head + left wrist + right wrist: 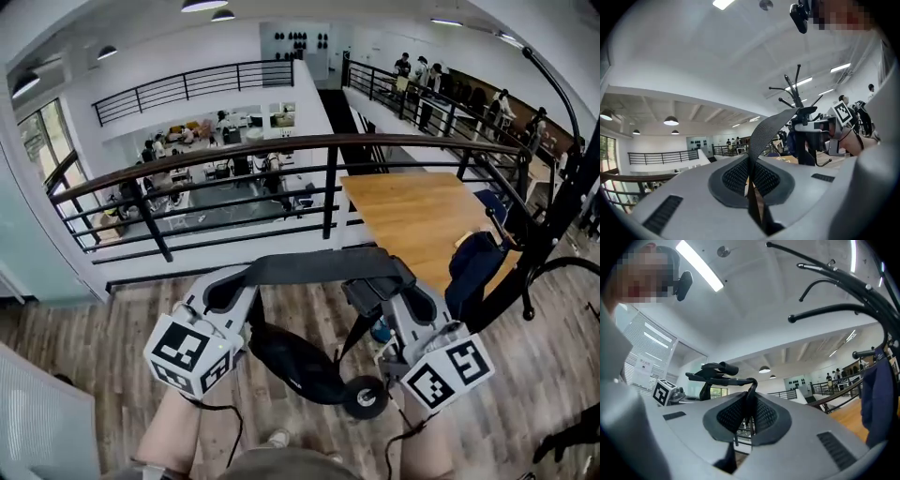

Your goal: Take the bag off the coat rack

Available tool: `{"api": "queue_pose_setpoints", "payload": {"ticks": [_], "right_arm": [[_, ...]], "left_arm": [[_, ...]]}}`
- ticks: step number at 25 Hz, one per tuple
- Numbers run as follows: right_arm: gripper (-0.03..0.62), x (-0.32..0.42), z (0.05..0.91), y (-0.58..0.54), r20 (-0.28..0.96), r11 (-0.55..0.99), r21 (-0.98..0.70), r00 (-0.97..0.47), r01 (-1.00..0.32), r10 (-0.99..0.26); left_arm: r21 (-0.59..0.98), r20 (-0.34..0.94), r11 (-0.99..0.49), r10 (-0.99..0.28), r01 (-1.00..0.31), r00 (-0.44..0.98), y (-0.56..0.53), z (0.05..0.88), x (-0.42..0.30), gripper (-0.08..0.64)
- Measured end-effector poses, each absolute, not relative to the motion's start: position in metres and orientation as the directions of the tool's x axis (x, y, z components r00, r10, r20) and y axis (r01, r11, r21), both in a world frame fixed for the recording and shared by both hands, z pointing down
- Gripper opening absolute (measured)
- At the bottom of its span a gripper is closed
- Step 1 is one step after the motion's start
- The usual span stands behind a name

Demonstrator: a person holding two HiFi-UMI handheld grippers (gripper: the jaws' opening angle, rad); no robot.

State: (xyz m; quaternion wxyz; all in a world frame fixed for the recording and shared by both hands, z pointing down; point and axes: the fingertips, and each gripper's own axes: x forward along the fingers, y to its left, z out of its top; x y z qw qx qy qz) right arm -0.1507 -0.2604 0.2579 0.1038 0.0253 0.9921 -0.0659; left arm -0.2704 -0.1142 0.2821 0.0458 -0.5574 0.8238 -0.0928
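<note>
A black bag (295, 366) hangs by its wide grey strap (319, 267), which is stretched level between my two grippers above the wood floor. My left gripper (223, 292) is shut on the strap's left end, and my right gripper (412, 298) is shut on its right end. In the left gripper view the strap (771, 126) rises from the closed left gripper (751, 176) toward the right gripper (813, 126). The right gripper (749, 414) pinches a thin black part of the strap (750, 397). The black coat rack (553, 216) stands to the right, apart from the strap.
A navy bag or garment (473, 267) still hangs on the rack, beside a wooden table (412, 216). A black railing (281, 178) runs across in front, with an open lower floor beyond. The rack's curved hooks (834, 268) arch above the right gripper.
</note>
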Motion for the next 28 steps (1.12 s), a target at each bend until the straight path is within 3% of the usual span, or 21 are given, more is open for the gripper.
{"api": "queue_pose_setpoints", "payload": {"ticks": [10, 28], "right_arm": [[0.044, -0.218, 0.323, -0.202, -0.117, 0.962, -0.211, -0.982, 0.171, 0.149], [0.044, -0.250, 0.473, -0.149, 0.121, 0.948, -0.232, -0.960, 0.219, 0.252]], "left_arm": [[-0.158, 0.127, 0.506, -0.841, -0.848, -0.525, -0.024, 0.344, -0.310, 0.015], [-0.098, 0.322, 0.579, -0.751, -0.810, -0.576, 0.039, 0.492, -0.310, 0.015]]}}
